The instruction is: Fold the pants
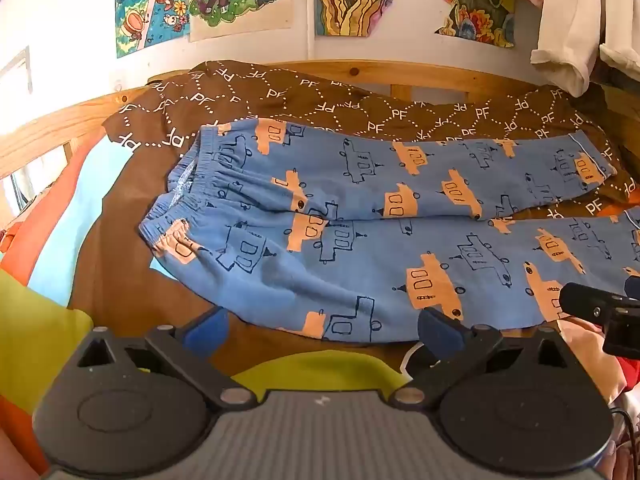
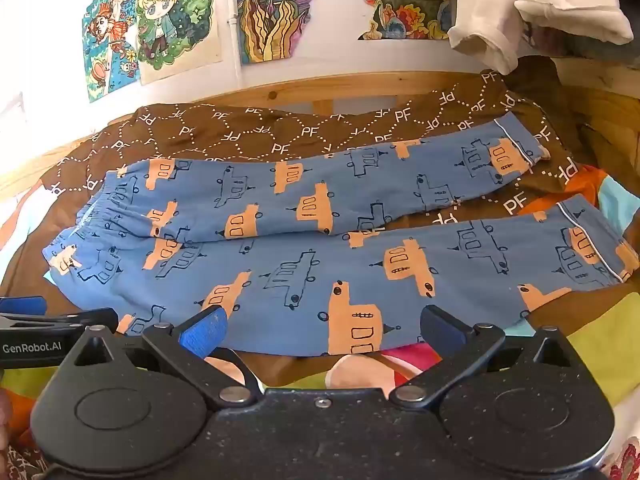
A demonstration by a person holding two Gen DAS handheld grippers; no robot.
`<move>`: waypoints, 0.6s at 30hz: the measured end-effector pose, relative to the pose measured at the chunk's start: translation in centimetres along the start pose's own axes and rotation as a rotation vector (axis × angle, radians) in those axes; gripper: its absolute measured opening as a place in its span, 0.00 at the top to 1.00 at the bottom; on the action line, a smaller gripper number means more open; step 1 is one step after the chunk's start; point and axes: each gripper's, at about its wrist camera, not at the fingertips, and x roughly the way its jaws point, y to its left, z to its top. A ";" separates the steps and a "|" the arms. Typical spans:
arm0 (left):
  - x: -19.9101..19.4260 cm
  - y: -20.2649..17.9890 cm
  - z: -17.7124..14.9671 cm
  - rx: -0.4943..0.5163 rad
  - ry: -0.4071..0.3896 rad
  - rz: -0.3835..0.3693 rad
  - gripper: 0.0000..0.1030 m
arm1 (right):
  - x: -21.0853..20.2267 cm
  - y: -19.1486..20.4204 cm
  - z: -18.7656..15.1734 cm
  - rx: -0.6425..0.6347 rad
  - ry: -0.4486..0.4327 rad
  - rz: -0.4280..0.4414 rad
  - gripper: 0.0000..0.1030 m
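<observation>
On bed (image 1: 120, 240), pants (image 1: 360, 240) lie flat, waistband at 9 o'clock; left claw (image 1: 324, 328) and right claw (image 2: 324, 328) both wide, empty.

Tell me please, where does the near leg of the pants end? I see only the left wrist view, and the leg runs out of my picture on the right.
Observer: The near leg ends in a cuff with white piping, and it lies flat.
Operator: Does the right gripper hold anything? I see only a corner of it.
Observer: No. The right gripper is open, with nothing pinched between its blue fingers.
Operator: Do the two cuffs touch?
Observer: No. The far cuff lies apart from the near one, and the brown cover shows between them.
</observation>
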 end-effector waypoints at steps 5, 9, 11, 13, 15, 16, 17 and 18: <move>-0.1 -0.1 0.1 -0.004 -0.004 0.000 0.00 | 0.0 0.0 0.0 -0.001 -0.004 -0.002 0.01; -0.1 0.0 0.1 -0.006 -0.004 -0.002 0.00 | 0.0 0.0 0.0 -0.003 -0.004 -0.001 0.01; -0.1 -0.1 0.1 -0.005 -0.003 -0.001 0.00 | -0.1 0.0 0.0 0.000 -0.003 0.000 0.01; -0.1 -0.1 0.1 -0.005 -0.003 0.000 0.00 | -0.3 0.1 0.0 -0.001 -0.003 0.000 0.01; -0.1 -0.1 0.1 -0.005 -0.003 0.001 0.00 | -0.5 0.2 -0.1 0.000 -0.003 0.001 0.01; -0.1 -0.1 0.1 -0.005 -0.004 0.001 0.00 | -0.5 0.2 -0.1 0.000 -0.003 0.001 0.01; -0.1 -0.1 0.1 -0.005 -0.004 0.001 0.00 | -0.2 0.1 -0.1 0.001 -0.001 0.000 0.01; -0.1 -0.1 0.1 -0.004 -0.003 0.001 0.00 | 0.0 -0.1 0.0 0.001 -0.001 -0.002 0.01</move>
